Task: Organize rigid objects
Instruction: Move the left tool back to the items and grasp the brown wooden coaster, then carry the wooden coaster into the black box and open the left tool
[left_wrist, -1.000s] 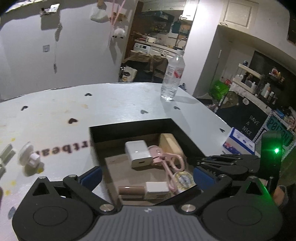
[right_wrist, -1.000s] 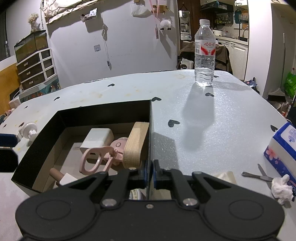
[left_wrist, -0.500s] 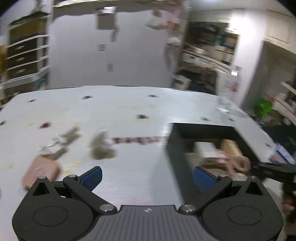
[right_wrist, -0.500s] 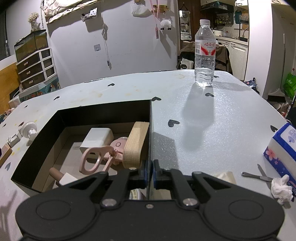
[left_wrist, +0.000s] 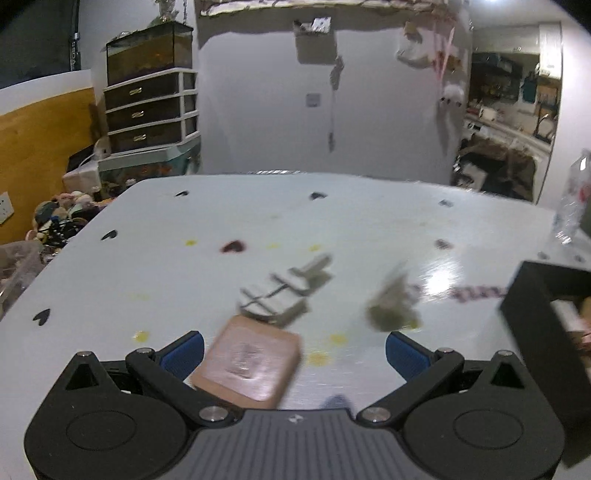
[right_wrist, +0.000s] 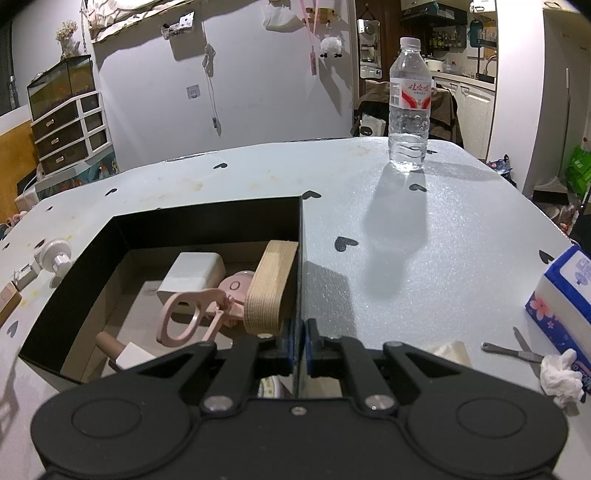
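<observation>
My right gripper (right_wrist: 297, 341) is shut on the right wall of the black box (right_wrist: 207, 221). Inside the box lie a white charger (right_wrist: 192, 275), pink scissors (right_wrist: 184, 317) and a wooden block (right_wrist: 269, 284). My left gripper (left_wrist: 293, 349) is open and low over the table. A flat brown block (left_wrist: 245, 363) lies between its fingers, nearer the left fingertip (left_wrist: 183, 350). Beyond it lie a white clip-like piece (left_wrist: 284, 291) and a blurred round piece (left_wrist: 393, 306). The box edge (left_wrist: 532, 332) shows at the right of the left wrist view.
A water bottle (right_wrist: 409, 110) stands at the far side of the table. A tissue box (right_wrist: 561, 295), a crumpled tissue (right_wrist: 559, 376) and small metal tools (right_wrist: 517, 350) lie at the right. A white knob (right_wrist: 55, 254) sits left of the box.
My left gripper has swung left from above the box to the loose items on the table and come down over the brown block. My right gripper has stayed put.
</observation>
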